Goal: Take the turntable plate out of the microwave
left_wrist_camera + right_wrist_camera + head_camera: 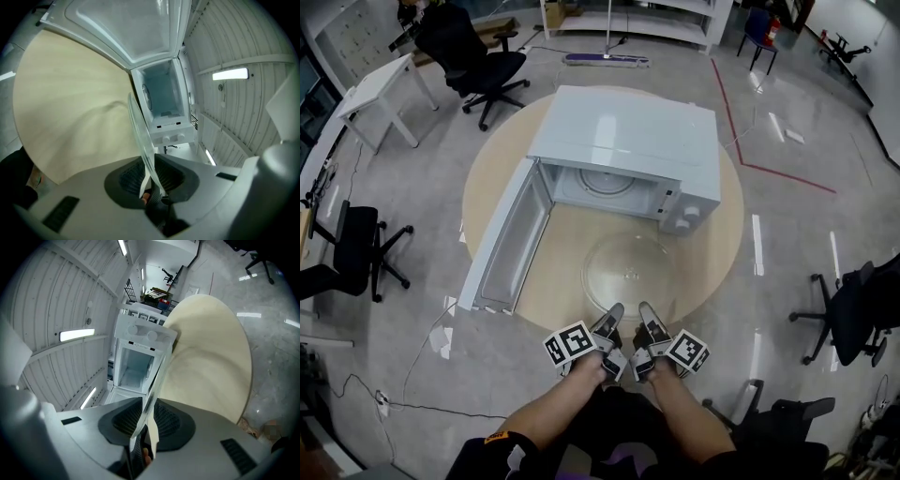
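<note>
The clear glass turntable plate (633, 269) hangs just over the round wooden table (492, 192), in front of the white microwave (628, 141), whose door (502, 239) stands open to the left. My left gripper (615, 311) and right gripper (643, 310) sit side by side at the plate's near rim, each shut on it. In the left gripper view the plate (140, 136) shows edge-on, running between the ribbed pads (131, 176). In the right gripper view the plate (154, 385) likewise passes edge-on between the pads (166, 420). The microwave cavity (133, 366) looks empty.
Black office chairs stand around the table: (483, 56) at the back, (347, 248) on the left, (853, 314) on the right. A small white table (380, 89) is at the back left. Cables trail on the floor at the lower left (384, 398).
</note>
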`<state>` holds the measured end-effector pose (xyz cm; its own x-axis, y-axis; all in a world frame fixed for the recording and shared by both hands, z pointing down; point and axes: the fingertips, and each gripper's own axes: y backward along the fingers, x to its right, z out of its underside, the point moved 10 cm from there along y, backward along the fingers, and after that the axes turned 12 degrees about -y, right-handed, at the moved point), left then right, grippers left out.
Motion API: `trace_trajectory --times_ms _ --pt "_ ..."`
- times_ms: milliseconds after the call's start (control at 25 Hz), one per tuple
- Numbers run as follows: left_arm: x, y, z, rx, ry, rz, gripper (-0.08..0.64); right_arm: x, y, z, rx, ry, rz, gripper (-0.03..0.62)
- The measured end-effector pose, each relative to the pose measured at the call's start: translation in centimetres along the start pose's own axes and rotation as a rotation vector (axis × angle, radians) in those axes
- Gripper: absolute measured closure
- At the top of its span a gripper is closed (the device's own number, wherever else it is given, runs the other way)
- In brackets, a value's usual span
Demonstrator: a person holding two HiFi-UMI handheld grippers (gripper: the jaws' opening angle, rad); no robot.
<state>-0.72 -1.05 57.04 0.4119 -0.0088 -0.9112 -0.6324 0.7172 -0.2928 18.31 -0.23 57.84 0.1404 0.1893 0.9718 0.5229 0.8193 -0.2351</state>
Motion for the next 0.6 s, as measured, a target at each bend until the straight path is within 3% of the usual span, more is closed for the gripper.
trace_trajectory --times_ms 600 --pt "-2.4 -2.1 0.1 -0.07 0.005 -0.042 0.456 2.4 -1.3 -0.9 0.001 -0.035 0.059 0.512"
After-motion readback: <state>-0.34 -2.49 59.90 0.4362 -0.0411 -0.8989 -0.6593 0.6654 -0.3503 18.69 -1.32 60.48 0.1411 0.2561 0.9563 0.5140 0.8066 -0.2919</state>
